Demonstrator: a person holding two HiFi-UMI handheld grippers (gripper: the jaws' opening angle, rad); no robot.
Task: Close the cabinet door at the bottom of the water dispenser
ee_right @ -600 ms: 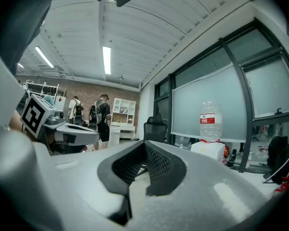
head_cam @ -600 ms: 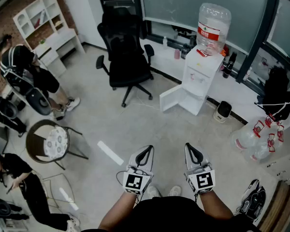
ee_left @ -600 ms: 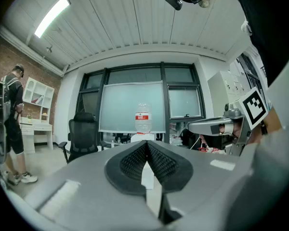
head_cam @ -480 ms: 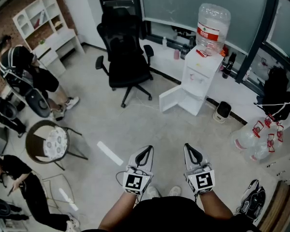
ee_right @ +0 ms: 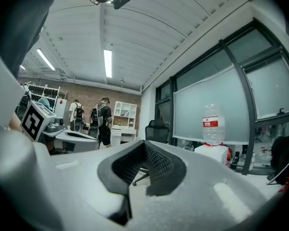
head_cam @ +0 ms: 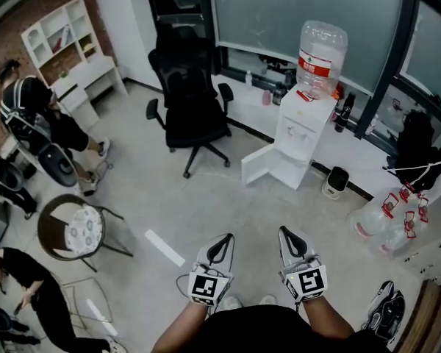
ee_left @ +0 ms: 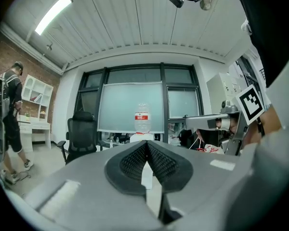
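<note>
The white water dispenser (head_cam: pixel 303 127) stands at the far wall with a clear bottle (head_cam: pixel 322 48) on top. Its bottom cabinet door (head_cam: pixel 260 164) hangs open, swung out to the left. My left gripper (head_cam: pixel 220 247) and right gripper (head_cam: pixel 292 240) are held side by side close to my body, far from the dispenser, both shut on nothing. In the left gripper view the closed pads (ee_left: pixel 156 160) meet in front of the distant bottle (ee_left: pixel 141 121). The right gripper view has the dispenser (ee_right: pixel 213 153) off to the right of the shut jaws.
A black office chair (head_cam: pixel 195 98) stands left of the dispenser. A round chair (head_cam: pixel 73 225) and several people are at the left. Empty water bottles (head_cam: pixel 386 215) and a small white bin (head_cam: pixel 336 182) sit at the right, with a black bag (head_cam: pixel 386 315) near my feet.
The head view has shifted slightly, so the grippers sit a little lower in the picture. Both grippers stay shut and side by side. The person at the left has stepped a bit.
</note>
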